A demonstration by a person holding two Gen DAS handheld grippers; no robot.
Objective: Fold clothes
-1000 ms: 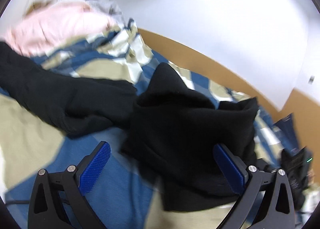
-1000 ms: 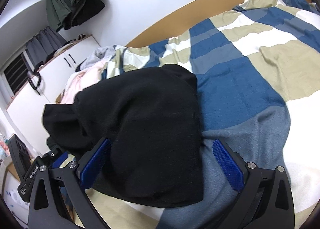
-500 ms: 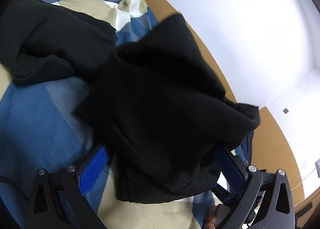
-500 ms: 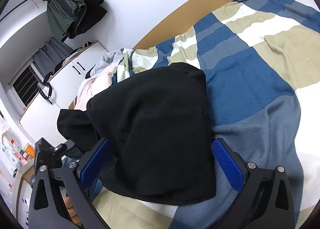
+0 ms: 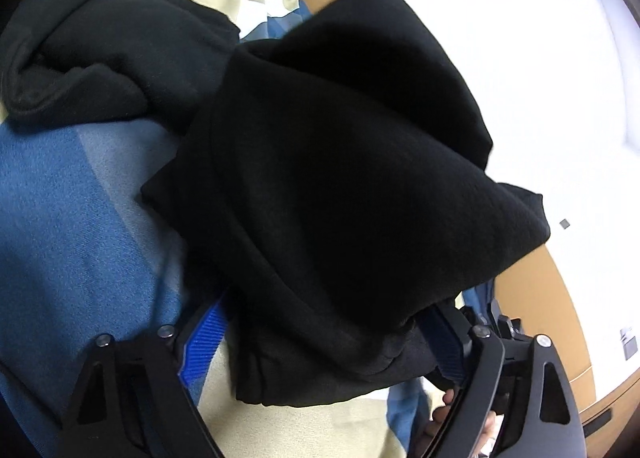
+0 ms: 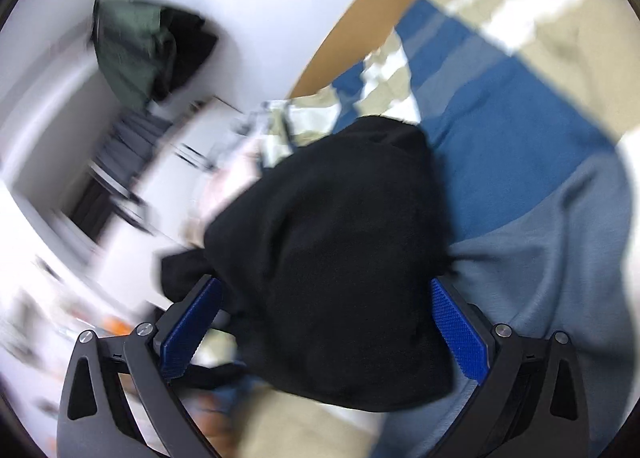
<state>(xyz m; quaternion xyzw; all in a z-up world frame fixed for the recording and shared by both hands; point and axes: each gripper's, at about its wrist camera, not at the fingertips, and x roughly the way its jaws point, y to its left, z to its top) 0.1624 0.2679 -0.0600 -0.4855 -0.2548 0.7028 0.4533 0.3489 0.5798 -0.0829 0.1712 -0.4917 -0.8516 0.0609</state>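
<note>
A folded black fleece garment (image 5: 340, 194) lies on the blue, beige and white checked blanket (image 5: 60, 218). My left gripper (image 5: 324, 338) is open, its blue-padded fingers spread on either side of the garment's near edge, which drapes over them. In the right wrist view the same garment (image 6: 340, 278) fills the middle, and my right gripper (image 6: 320, 326) is open with its fingers on either side of the fold. That view is blurred by motion. A second black garment (image 5: 100, 58) lies bunched to the left.
A brown bed frame (image 5: 540, 298) and white wall run along the blanket's far side. In the right wrist view a white cabinet (image 6: 132, 218) stands to the left and green and black clothes (image 6: 148, 46) hang above it.
Both grippers have moved in closer around the folded black garment, which now fills more of each view. The right wrist view has swung and blurred.
</note>
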